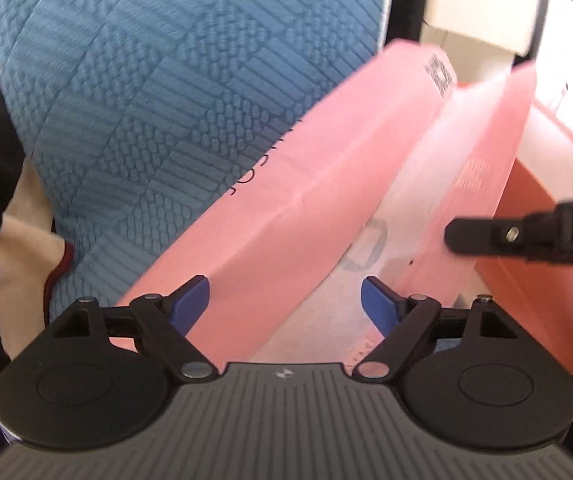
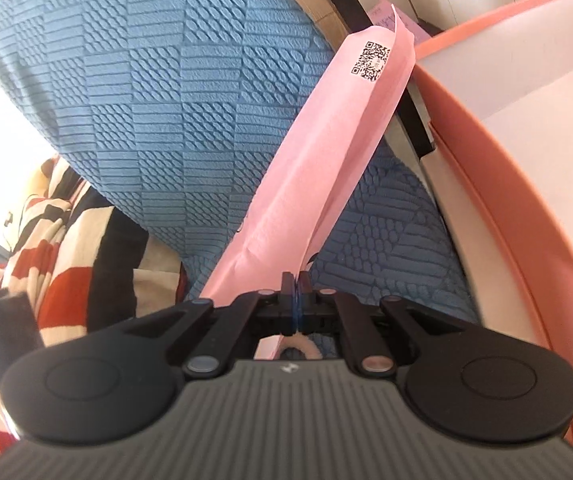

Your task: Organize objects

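Note:
A pink paper bag [image 1: 286, 184] lies open-mouthed against a blue textured cushion [image 1: 146, 100]. My left gripper [image 1: 285, 304] is open, its blue pads [image 1: 190, 300] on either side of the bag's near wall, not closed on it. My right gripper [image 2: 295, 292] is shut on the edge of the pink bag [image 2: 326, 152], which runs up and away with a QR code near its top. The right gripper's black finger [image 1: 482, 236] shows at the right in the left wrist view, at the bag's other wall.
An orange box with a white inside [image 2: 506, 168] stands close on the right; it also shows in the left wrist view [image 1: 546, 208]. A red, white and black striped cloth [image 2: 58, 248] lies at the left. A black frame bar [image 2: 374, 32] runs behind the bag.

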{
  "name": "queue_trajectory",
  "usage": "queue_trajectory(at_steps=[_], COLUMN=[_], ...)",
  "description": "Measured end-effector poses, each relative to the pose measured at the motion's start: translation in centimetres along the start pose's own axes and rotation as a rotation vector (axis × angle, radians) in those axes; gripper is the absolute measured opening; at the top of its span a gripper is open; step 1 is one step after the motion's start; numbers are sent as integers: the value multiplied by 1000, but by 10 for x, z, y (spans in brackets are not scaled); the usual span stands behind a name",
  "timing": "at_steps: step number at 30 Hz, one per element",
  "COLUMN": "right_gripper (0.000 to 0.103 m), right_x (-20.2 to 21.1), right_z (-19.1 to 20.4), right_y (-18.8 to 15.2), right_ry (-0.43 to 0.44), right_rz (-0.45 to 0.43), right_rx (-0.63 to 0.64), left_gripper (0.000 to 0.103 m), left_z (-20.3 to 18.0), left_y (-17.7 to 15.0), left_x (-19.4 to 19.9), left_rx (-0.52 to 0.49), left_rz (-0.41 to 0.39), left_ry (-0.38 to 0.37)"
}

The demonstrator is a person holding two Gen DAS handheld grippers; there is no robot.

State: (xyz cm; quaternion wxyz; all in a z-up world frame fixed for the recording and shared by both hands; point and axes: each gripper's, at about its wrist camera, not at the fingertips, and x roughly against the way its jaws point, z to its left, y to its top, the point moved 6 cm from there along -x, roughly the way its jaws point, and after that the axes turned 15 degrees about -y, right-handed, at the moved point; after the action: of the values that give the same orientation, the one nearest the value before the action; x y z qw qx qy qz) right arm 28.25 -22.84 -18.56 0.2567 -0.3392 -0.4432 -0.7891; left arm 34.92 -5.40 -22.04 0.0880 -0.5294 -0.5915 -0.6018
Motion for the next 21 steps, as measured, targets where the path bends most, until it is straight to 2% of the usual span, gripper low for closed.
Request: queue_trajectory(at_steps=[3, 9, 14, 19, 21], right_gripper=[3, 3, 3, 3, 3], right_x=[1, 0, -5, -6, -8], right_z=[-4, -6, -6, -7, -9], right_y=[3, 7, 10, 15, 16], right_ry=[-7, 17, 35, 37, 37], right_rz=[-14, -9, 15, 13, 22], right_rx=[10, 5, -13, -21, -28], left_gripper=[89, 90, 90, 90, 80], left_z=[0, 14, 25, 39, 43], left_y=[-2, -2, 0, 6, 9], left_x=[-14, -28, -37, -38, -39], left_rx=[-34, -28, -65, -50, -44], left_rz=[46, 75, 86, 68, 58], left_ry=[41, 118, 225, 295, 289])
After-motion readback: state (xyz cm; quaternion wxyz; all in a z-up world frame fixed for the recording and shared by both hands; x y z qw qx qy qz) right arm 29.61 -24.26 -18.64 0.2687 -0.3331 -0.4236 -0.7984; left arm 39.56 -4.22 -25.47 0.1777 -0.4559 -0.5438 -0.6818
